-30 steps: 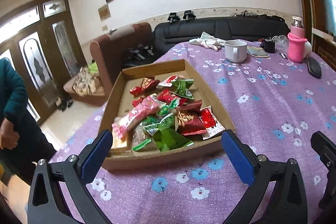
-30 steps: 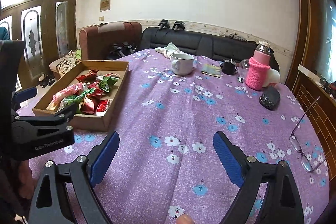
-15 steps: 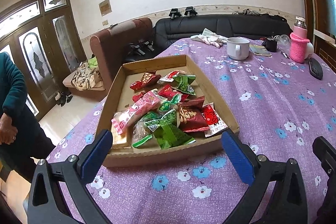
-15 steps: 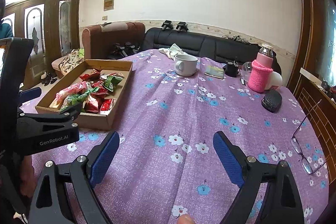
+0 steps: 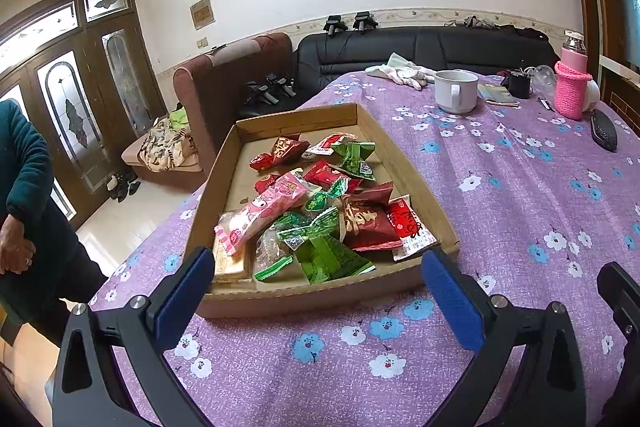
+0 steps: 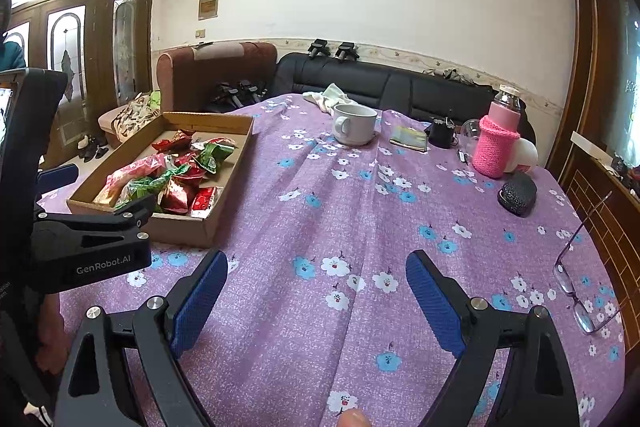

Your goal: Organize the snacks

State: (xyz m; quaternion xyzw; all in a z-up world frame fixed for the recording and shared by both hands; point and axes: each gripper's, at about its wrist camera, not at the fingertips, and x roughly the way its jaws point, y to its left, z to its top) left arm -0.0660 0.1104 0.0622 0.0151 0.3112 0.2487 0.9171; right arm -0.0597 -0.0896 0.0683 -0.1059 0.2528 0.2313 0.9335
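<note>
On the purple flowered tablecloth (image 5: 520, 195) sits a shallow cardboard tray (image 5: 416, 183), and the snacks (image 5: 320, 211) lie heaped in its near half, wrappers overlapping one another. The left gripper (image 5: 316, 281) hovers just short of the tray's near wall, jaws spread wide and holding nothing. The right gripper (image 6: 316, 287) hangs over bare cloth well to the right of the tray, also wide open and empty.

The pile itself looks like the main hazard. A green packet (image 5: 328, 255) rests partly on its neighbours, with a pink packet (image 5: 264, 215) slanting across the left side and a dark red packet (image 5: 366, 223) pressed against the right. Closing on one wrapper could well drag a second along or flick a loose one over the low wall. The wrappers look glossy, so a pinch on a crimped end may slip.

The tray is light cardboard; a nudge from a lowered finger against its near wall would probably shove it across the cloth, and the cloth might bunch. Nothing appears to pin the tray down.

Further back stand a white mug (image 6: 355, 125) and a pink bottle (image 6: 498, 143), and eyeglasses (image 6: 580, 275) lie near the right edge, where a wide sweep of the right gripper could catch them
</note>
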